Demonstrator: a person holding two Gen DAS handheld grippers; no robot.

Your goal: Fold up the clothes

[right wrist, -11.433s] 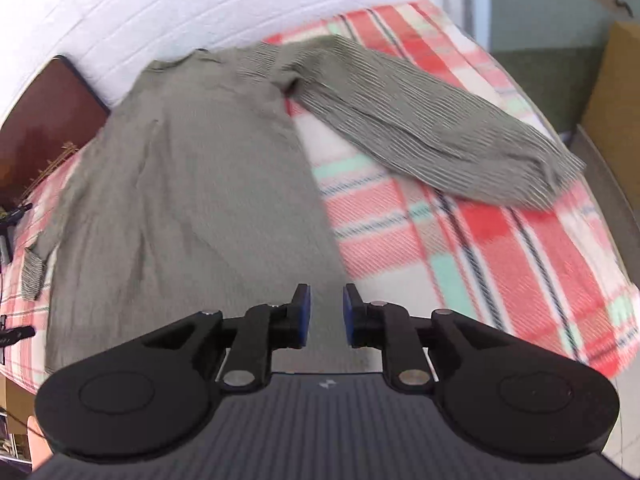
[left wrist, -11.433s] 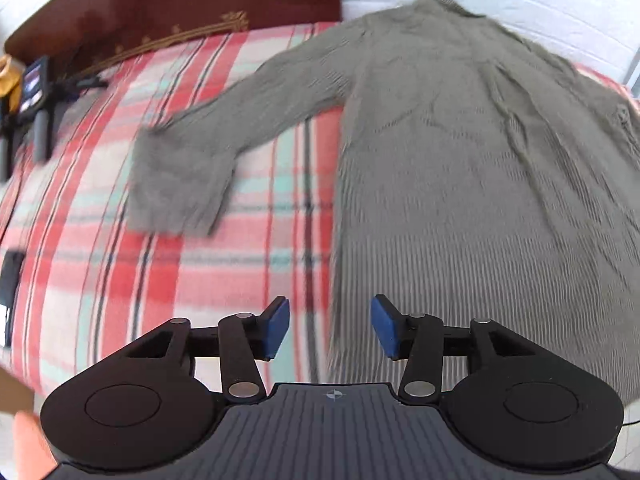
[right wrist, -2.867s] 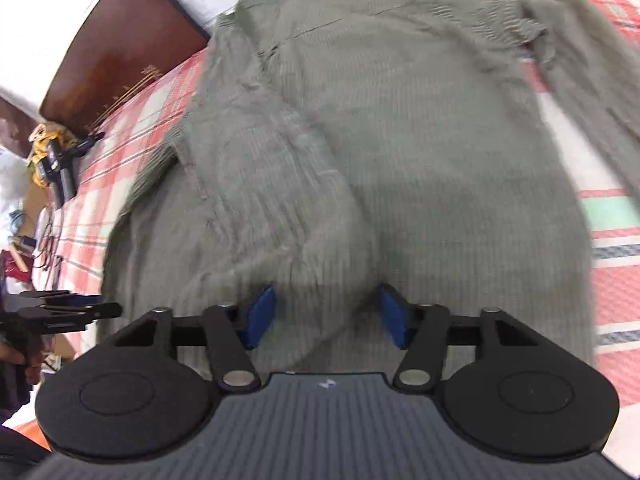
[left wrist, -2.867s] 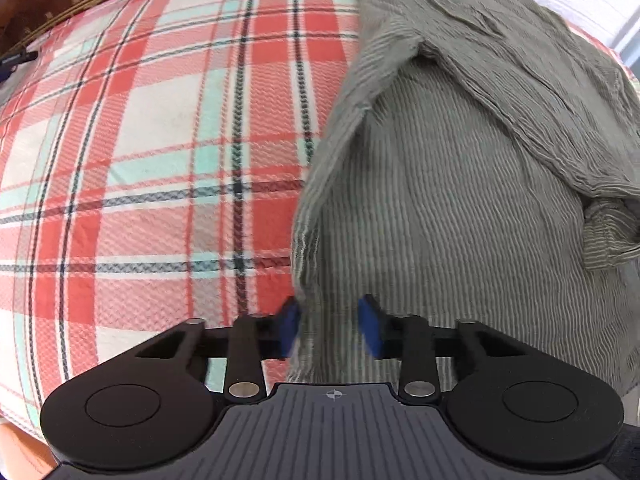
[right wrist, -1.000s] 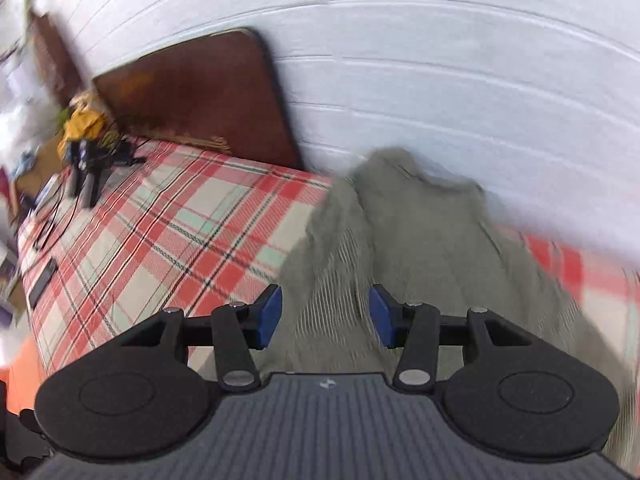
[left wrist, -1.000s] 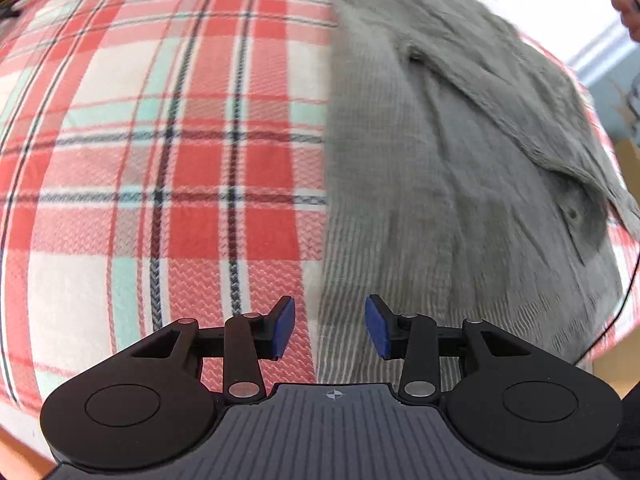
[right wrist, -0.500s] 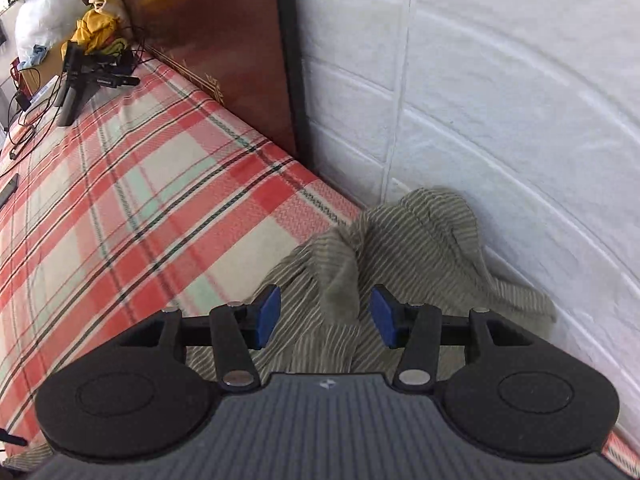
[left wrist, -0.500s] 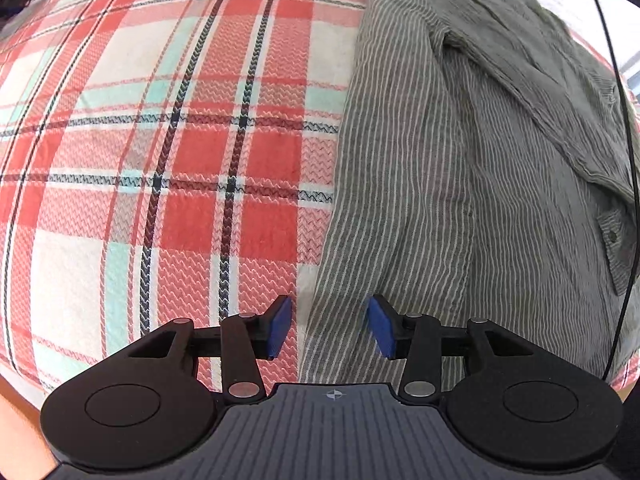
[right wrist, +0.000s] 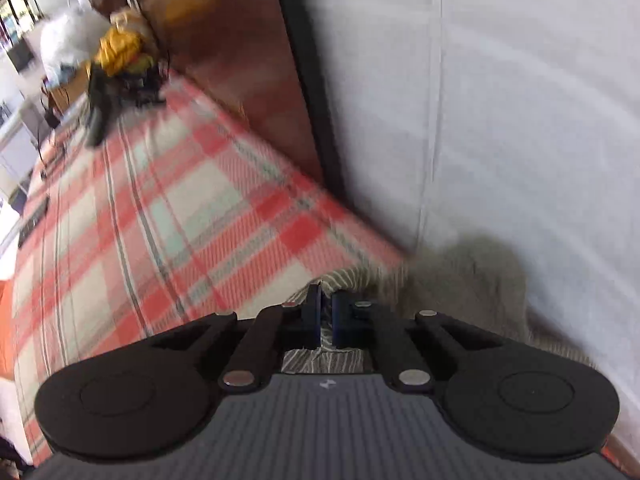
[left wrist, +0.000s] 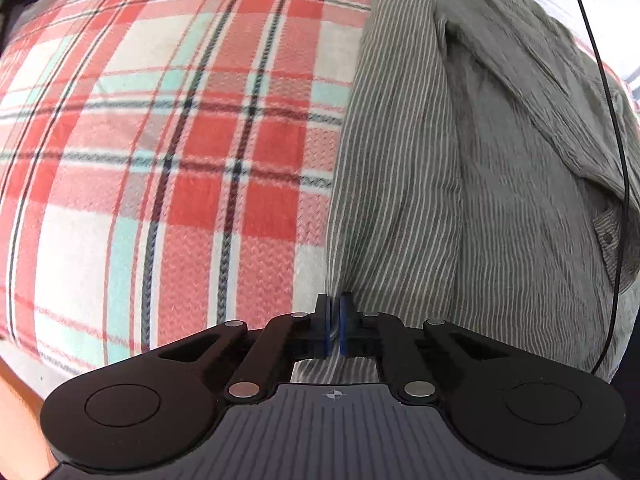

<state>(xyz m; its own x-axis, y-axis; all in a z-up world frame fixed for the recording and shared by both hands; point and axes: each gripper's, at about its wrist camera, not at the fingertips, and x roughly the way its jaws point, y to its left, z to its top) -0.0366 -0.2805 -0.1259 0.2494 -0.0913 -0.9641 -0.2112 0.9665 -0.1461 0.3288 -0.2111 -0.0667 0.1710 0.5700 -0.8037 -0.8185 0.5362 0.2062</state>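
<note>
A grey striped shirt [left wrist: 460, 168] lies on the plaid bedcover [left wrist: 160, 140], its sleeve folded in across the body. My left gripper [left wrist: 334, 320] is shut on the shirt's left edge near the hem, blue pads pinching the fabric. In the right wrist view the shirt [right wrist: 472, 280] is bunched by the white wall, near its collar end. My right gripper [right wrist: 326, 316] is shut on a fold of that striped cloth at the shoulder edge. This view is blurred.
A white brick wall [right wrist: 480, 100] and a dark wooden headboard [right wrist: 240, 52] border the bed. Black gear [right wrist: 100, 108] and a yellow bundle [right wrist: 120, 50] sit at the far end of the bedcover [right wrist: 140, 220]. A thin black cable [left wrist: 612, 120] hangs over the shirt's right side.
Both grippers have gone from open to shut on the shirt's edge. The right gripper has come down closer to the collar end by the wall; the left has barely moved.
</note>
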